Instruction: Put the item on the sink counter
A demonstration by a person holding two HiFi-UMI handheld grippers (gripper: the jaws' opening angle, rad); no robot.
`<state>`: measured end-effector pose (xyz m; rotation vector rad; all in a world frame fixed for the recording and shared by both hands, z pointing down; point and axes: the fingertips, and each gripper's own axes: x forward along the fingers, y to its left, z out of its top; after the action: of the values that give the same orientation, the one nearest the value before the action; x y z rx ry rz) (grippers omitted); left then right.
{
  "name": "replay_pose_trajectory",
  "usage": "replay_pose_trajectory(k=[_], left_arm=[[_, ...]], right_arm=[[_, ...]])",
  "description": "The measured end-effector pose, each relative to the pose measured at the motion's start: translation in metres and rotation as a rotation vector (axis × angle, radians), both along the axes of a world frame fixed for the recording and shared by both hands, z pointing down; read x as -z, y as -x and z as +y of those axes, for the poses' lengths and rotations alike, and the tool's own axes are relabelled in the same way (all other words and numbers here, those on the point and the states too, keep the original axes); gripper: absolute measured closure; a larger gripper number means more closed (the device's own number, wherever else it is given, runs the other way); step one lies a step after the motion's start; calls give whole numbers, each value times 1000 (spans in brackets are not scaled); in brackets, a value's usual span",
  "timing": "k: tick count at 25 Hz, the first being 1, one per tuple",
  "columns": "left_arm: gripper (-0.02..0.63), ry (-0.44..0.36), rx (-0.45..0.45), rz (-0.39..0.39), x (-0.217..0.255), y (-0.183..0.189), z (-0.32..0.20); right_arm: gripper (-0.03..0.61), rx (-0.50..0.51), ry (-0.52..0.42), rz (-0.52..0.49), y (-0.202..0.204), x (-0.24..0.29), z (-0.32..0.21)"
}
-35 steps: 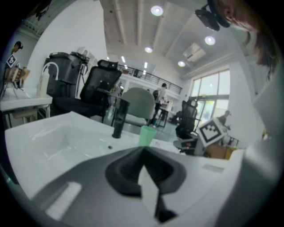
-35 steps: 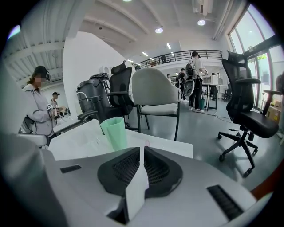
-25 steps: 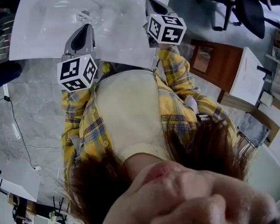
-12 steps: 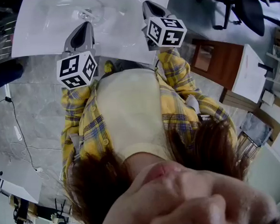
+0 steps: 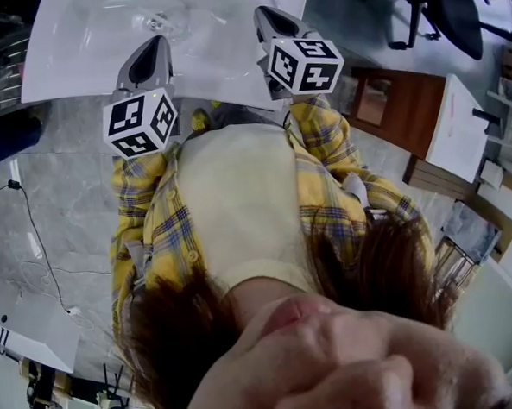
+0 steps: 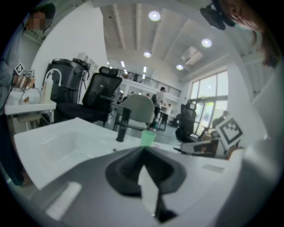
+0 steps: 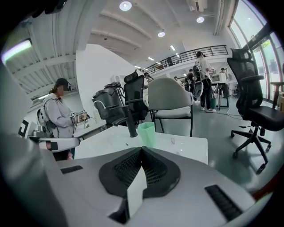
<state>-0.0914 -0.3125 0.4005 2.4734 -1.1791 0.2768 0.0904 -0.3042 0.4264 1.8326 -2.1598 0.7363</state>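
Green tapered cup (image 7: 147,133) upright on white sink counter (image 7: 193,145); left gripper (image 6: 143,150), right gripper (image 7: 142,150) jaws together, empty.

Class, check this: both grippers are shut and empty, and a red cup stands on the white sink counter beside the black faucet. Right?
The cup is green, not red; the right gripper view shows it. The rest holds: the left gripper and right gripper are shut and empty, and the cup stands on the white sink counter beside the black faucet.
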Motion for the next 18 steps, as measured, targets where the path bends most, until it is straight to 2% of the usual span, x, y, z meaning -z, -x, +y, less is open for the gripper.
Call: replay_pose_trajectory(k=[18], left_arm=[[606,-5,20,-4,-1,7,11]], right_arm=[[565,32,-12,6,4,4,17]])
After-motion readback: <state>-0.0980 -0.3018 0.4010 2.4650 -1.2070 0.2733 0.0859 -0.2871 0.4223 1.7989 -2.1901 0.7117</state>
